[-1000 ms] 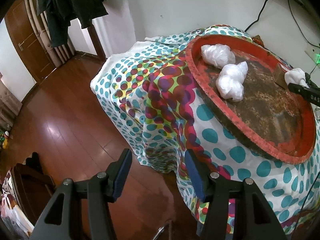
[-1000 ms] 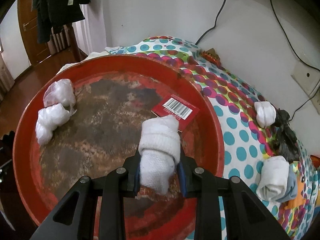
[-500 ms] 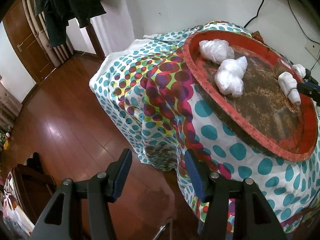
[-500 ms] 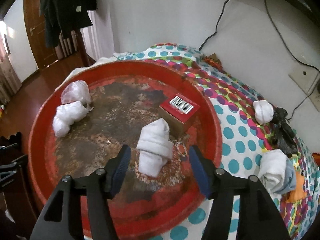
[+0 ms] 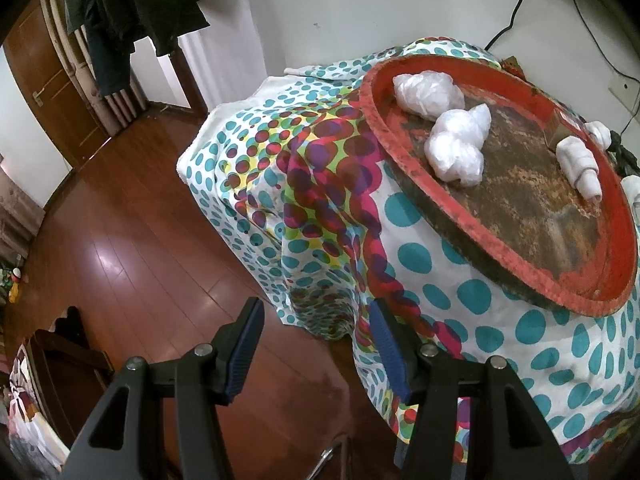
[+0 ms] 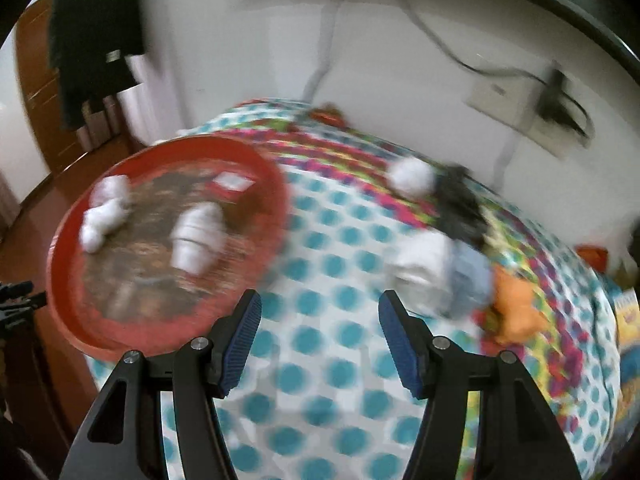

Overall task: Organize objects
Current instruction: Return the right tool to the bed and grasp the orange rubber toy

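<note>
A round red tray (image 5: 384,128) (image 6: 276,204) lies on a table under a spotted cloth (image 5: 320,184). In the tray lie a rolled white sock (image 5: 580,168) (image 6: 196,236), two white plastic bundles (image 5: 456,144) (image 6: 104,212) and a red box (image 6: 232,184). More rolled socks (image 6: 424,268) (image 6: 412,176) lie on the cloth right of the tray. My right gripper (image 6: 320,332) is open and empty, above the cloth between the tray and the loose socks; this view is blurred. My left gripper (image 5: 316,344) is open and empty, over the floor beside the table.
An orange item (image 6: 516,304) and a black object (image 6: 460,204) lie on the cloth near the socks. A wall socket with a cable (image 6: 532,104) is behind. Dark clothes (image 5: 132,16) hang near a wooden door (image 5: 52,80). Wooden floor (image 5: 120,240) lies left of the table.
My right gripper opened, left the rolled sock lying in the tray, then pulled back and swung right toward the loose socks. My left gripper stayed open and hardly moved.
</note>
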A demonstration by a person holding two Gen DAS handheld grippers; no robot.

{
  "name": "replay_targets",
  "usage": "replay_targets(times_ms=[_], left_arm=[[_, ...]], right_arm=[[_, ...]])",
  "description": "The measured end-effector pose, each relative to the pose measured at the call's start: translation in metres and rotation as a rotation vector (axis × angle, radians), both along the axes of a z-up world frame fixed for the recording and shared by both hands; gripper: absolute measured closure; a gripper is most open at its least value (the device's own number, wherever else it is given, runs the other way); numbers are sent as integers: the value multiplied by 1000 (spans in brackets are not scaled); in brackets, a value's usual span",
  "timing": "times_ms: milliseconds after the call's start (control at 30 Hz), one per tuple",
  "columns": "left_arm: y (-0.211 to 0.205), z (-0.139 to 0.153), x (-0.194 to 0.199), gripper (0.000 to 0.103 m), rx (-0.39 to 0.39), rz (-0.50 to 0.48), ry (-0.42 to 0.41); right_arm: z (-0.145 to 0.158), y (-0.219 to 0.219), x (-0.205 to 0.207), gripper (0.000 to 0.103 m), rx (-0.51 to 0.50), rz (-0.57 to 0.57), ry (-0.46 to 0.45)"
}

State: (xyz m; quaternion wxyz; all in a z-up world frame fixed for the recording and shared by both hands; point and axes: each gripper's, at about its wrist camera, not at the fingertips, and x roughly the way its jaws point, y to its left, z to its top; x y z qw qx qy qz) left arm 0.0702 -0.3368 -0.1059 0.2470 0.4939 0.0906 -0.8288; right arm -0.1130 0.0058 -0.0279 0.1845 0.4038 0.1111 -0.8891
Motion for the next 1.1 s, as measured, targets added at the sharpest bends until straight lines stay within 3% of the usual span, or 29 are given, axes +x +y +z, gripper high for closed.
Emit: replay_targets(times_ms=[300,567,667,833,967,1100], left_arm=[[0,-6,-3,47,-3,1,-17],[11,-5,-9,47,2,-12,-28],[19,0,-14,47,-1,-32,-48],[43,13,-22,47,-64,-82,-78],[72,30,-32,47,-100,-150,-69],[108,33,-47,47,-227,-190,-156]], right_arm=[[-19,105,-36,43,32,-203,-4],[-50,134,-72,43,12,-229,-57],[-55,134,-82,37,-10,-224,-52],[-63,130,-93,39,-10,-197,-40],[-69,132,-94,52,-22,-185,-40],[-66,139,-89,54,-54,-175,-37]])
